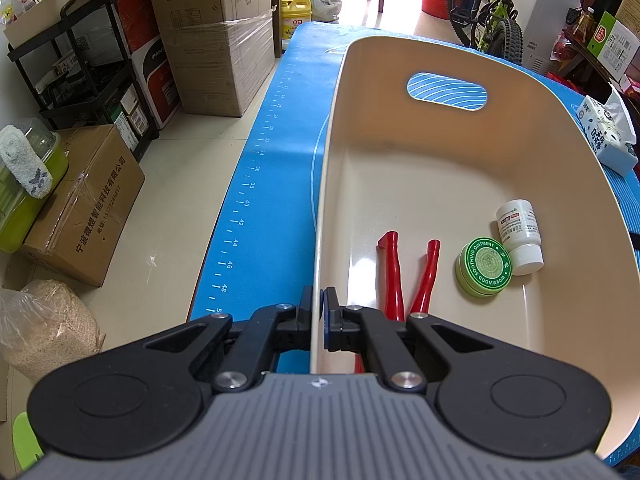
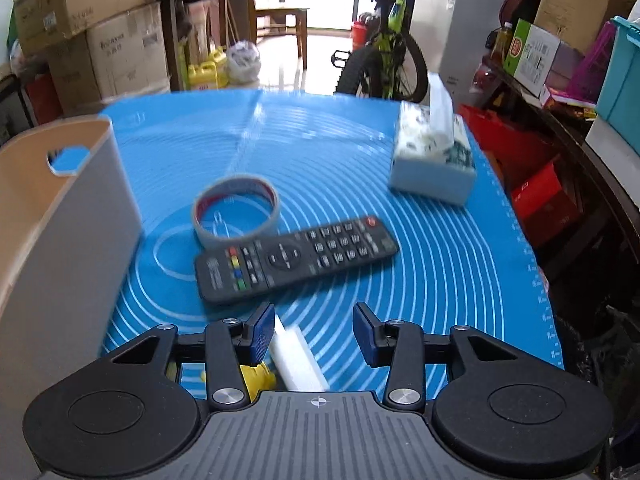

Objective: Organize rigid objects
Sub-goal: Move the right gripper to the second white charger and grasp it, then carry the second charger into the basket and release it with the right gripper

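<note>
Ahead of right tongs: remote on mat, jaws parted, empty | left tongs clenched on bin wall

Bright daylight from far doorway, fisheye-bent edges, right view motion-blurred

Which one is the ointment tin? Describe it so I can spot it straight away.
Look inside the beige bin on the blue mat. On its floor, the ointment tin sits between the red-handled pliers and the white bottle. It is the only round, flat, green thing there, with lettering ringing its lid.
</note>
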`<state>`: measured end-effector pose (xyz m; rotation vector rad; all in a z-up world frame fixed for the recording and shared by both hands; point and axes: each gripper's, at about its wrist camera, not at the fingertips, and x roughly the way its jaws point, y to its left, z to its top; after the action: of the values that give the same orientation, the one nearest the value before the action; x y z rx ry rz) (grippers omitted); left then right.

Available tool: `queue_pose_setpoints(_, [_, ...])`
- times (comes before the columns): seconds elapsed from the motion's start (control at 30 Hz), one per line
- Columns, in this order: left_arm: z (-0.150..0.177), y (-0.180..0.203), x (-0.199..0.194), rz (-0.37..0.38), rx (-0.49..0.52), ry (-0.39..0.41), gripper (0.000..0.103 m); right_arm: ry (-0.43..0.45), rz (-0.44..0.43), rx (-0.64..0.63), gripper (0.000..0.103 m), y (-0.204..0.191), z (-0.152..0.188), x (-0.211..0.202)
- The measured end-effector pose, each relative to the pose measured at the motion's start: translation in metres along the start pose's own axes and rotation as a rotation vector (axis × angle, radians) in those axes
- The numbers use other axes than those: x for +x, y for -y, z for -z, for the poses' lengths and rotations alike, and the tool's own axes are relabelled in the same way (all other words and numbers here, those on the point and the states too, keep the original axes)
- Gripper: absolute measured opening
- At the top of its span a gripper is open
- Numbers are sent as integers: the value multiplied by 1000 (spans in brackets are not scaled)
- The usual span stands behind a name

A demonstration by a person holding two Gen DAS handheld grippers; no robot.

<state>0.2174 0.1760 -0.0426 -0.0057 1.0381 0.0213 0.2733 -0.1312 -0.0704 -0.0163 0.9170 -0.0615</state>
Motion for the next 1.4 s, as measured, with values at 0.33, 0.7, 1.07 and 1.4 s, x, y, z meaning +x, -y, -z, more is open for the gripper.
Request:
queue_pose_setpoints(0.33, [1, -1, 0, 1, -1, 0, 5, -9, -60, -42, 55, 8, 15, -2])
queue_pose_setpoints(0.7, [1, -2, 0, -2, 2, -1, 5, -33, -92, -80, 35, -3, 15, 13])
queue_pose_setpoints(1.07, [1, -2, 1, -3, 2, -1, 6, 16, -6, -38, 32, 4, 15, -12])
queue_pose_setpoints(1.4, [1, -3, 1, -2, 1, -1, 6, 157, -65, 3, 32, -21, -5, -70])
